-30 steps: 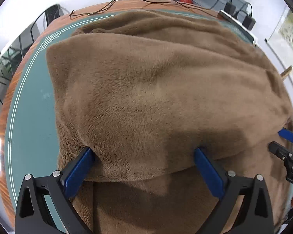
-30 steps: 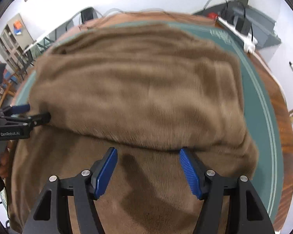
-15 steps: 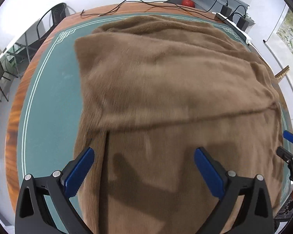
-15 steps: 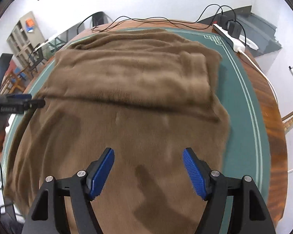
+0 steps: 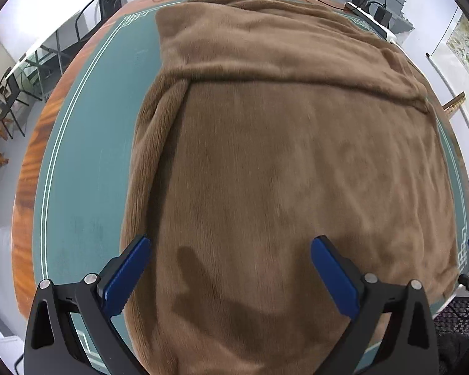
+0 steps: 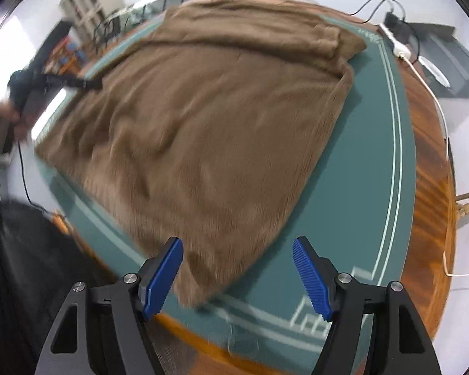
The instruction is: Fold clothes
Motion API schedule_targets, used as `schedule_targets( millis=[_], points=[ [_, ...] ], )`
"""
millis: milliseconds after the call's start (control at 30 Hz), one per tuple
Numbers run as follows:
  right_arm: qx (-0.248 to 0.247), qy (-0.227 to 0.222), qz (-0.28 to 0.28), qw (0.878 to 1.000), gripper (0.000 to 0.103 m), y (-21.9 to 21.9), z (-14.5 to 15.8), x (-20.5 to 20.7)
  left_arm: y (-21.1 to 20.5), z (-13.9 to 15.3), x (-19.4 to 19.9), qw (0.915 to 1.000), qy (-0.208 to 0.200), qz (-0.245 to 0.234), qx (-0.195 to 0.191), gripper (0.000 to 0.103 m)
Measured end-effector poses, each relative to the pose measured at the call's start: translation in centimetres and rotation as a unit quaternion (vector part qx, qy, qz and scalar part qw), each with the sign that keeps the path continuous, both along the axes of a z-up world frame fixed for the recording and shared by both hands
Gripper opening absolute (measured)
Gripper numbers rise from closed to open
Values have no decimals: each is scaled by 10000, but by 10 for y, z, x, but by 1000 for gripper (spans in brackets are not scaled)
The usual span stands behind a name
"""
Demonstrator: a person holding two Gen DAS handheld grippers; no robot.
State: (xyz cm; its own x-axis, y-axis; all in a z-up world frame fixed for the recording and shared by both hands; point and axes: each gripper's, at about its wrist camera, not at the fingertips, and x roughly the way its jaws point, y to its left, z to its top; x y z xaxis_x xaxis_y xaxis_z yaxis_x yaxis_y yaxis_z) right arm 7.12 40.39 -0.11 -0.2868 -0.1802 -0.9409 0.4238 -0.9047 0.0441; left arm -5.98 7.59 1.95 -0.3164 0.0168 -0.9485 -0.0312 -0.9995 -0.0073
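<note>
Brown plush garment lies spread flat on the green mat of a round wooden table, its far portion folded over in a thick band. Left gripper hovers above the near cloth, jaws spread wide, nothing held. Right gripper hangs over the garment's near corner and mat edge, jaws likewise wide and empty. Right-wrist view is motion-blurred. Cables and a power strip sit at the far edge.
</note>
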Motion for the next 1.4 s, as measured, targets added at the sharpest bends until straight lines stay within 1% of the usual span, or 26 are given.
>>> schedule_targets(
  millis=[100, 200, 267, 400, 433, 500, 567, 600, 667, 767, 833, 933, 1067, 1133, 1233, 1267, 1300, 1400],
  points=[
    [235, -161, 114, 9995, 75, 1, -15, 17, -3, -2, 17, 9999, -23, 103, -6, 102],
    [259, -198, 118, 9994, 75, 2, -22, 26, -6, -5, 35, 9998, -45, 206, -13, 102],
    [234, -136, 105, 9996, 75, 1, -23, 29, -8, -6, 46, 9996, -60, 275, -17, 102],
    [117, -42, 266, 9996, 75, -10, -22, 32, -13, -9, 61, 9991, -57, 422, -21, 102],
    [129, -5, 339, 9993, 75, -14, -22, 33, -14, -9, 64, 9990, -49, 453, -18, 102],
    [323, 232, 386, 9985, 75, -20, -22, 34, -14, -12, 67, 9987, -38, 503, -11, 102],
    [687, 518, 149, 9962, 75, -19, -23, 30, -16, -15, 73, 9984, -53, 565, -21, 102],
    [670, 605, -40, 9959, 75, -15, -20, 26, -18, -17, 76, 9982, -64, 593, -24, 102],
    [370, 667, -463, 9960, 75, -3, -12, 19, -23, -20, 82, 9978, -98, 662, -33, 102],
    [177, 918, -964, 9909, 75, 13, 4, 15, -32, -24, 87, 9967, -173, 798, -20, 102],
    [468, 1148, -1297, 9838, 75, 22, 12, 13, -35, -28, 89, 9959, -215, 879, 18, 102],
    [653, 1159, -1427, 9808, 75, 34, 17, 13, -38, -29, 93, 9958, -221, 891, 22, 102],
    [103, 973, -865, 9914, 75, 23, 21, 24, -40, -27, 101, 9967, -198, 791, -60, 102],
    [-99, 764, -319, 9965, 75, 5, 16, 29, -42, -25, 106, 9971, -184, 735, -73, 102],
    [-9, 556, 254, 9981, 75, -14, 4, 36, -45, -25, 115, 9976, -193, 660, -89, 102],
    [113, 509, 366, 9980, 75, -20, -2, 39, -47, -26, 118, 9977, -203, 636, -94, 102],
    [256, 482, 419, 9976, 75, -24, -9, 39, -48, -26, 122, 9978, -221, 614, -97, 102],
    [599, 497, 279, 9966, 75, -25, -20, 33, -51, -29, 137, 9980, -270, 551, -120, 102]
  ],
)
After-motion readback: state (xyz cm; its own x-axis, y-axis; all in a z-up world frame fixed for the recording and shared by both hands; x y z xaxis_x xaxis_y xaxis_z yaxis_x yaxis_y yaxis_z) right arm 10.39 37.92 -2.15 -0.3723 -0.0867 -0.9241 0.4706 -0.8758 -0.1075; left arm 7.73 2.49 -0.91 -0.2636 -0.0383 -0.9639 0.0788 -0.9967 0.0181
